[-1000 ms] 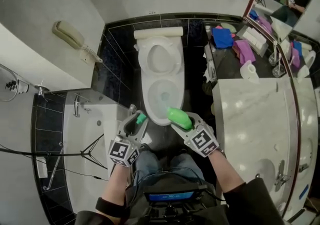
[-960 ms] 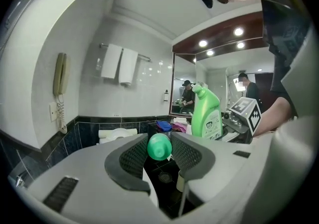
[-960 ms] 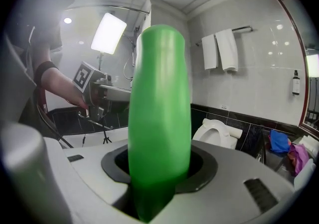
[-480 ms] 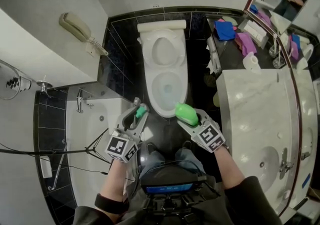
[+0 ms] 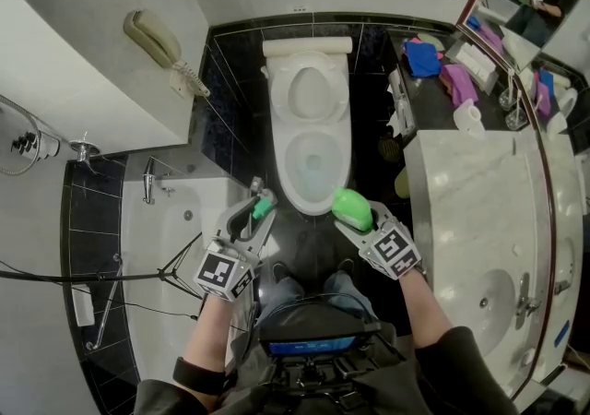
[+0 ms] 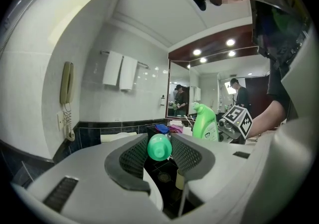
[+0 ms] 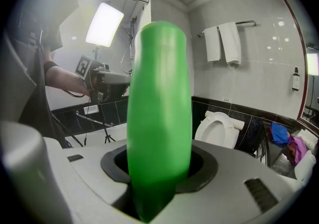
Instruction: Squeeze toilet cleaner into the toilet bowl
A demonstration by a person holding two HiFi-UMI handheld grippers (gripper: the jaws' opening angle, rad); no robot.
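Toilet cleaner bottle (image 5: 351,208): bright green glossy plastic with a smooth rounded body, clamped in the jaws of the right gripper (image 5: 360,220). It is off the floor, just past the front rim of the toilet (image 5: 284,173) on its right side, and near the left edge of the bench (image 5: 479,219).

In the right gripper view the bottle (image 7: 159,118) fills the gap between the jaws, with the dark pads pressed on both flanks. In the left gripper view the bottle (image 6: 204,123) stands about upright, narrowing to a bent neck at the top.

The left gripper (image 5: 255,204) pinches a small round green cap (image 5: 262,208). In its own view the cap (image 6: 159,147) sits between the ribbed dark pads, held by its sides. It is level with the toilet's front rim, on the left side, apart from the bottle.

The toilet is white ceramic with an oval bowl and the seat lid up against the wall. The floor (image 5: 369,127) is glossy black tile. The bench is pale veined marble with a curved edge. A white bathtub (image 5: 166,247) sits at the left, a beige handset (image 5: 155,37) hangs on the wall, and two white towels (image 7: 224,43) hang on a rail.
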